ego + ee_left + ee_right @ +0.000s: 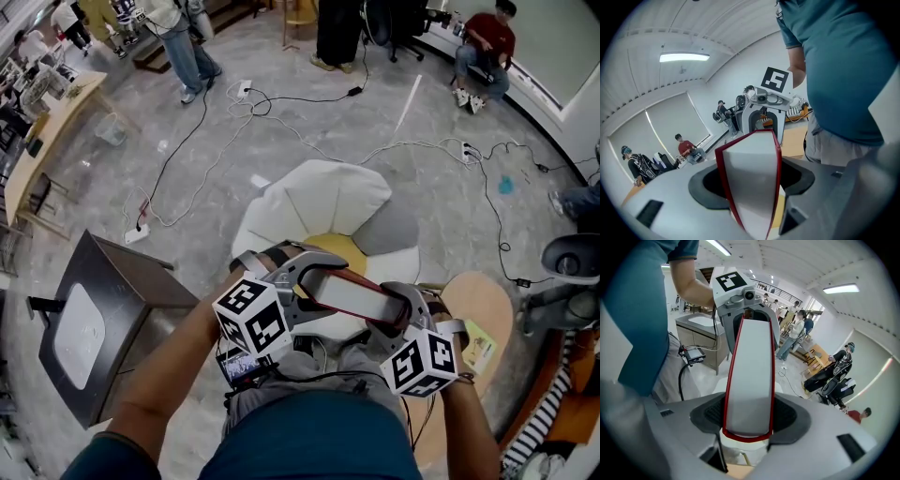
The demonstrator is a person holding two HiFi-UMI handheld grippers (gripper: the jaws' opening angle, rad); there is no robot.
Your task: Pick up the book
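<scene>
Lifting the book (352,295) clear of the white chair (319,202), I carry it by both ends in the head view. My left gripper (302,281) takes the end at the left and my right gripper (401,314) the end at the right. That keeps the long volume hanging roughly level between them instead of drooping from a single grip. It rides over the chair's yellow cushion (330,248) and touches nothing but the grippers. A round wooden top (483,300) stands near at the right. The pickup, as I judge it, is as good as made.

In the left gripper view, the red-covered book runs straight out between my left fingers (656,206). Its pale page block faces the camera, with one cover turned toward each dark pad. These fingers stand spread wide because the book is thick. Since it hangs free of the chair, I judge them clamped on its covers. The right gripper caps the far end beneath its marker cube.

The right gripper view shows the same hold from the opposite end. My right fingers (825,437) are also set wide, with the book seated between the two pads and its red edge curving round at the near end. The page block stretches away to the left gripper, which closes over the far end. Two grips share the load, which I take to be why the book stays so steady.
</scene>
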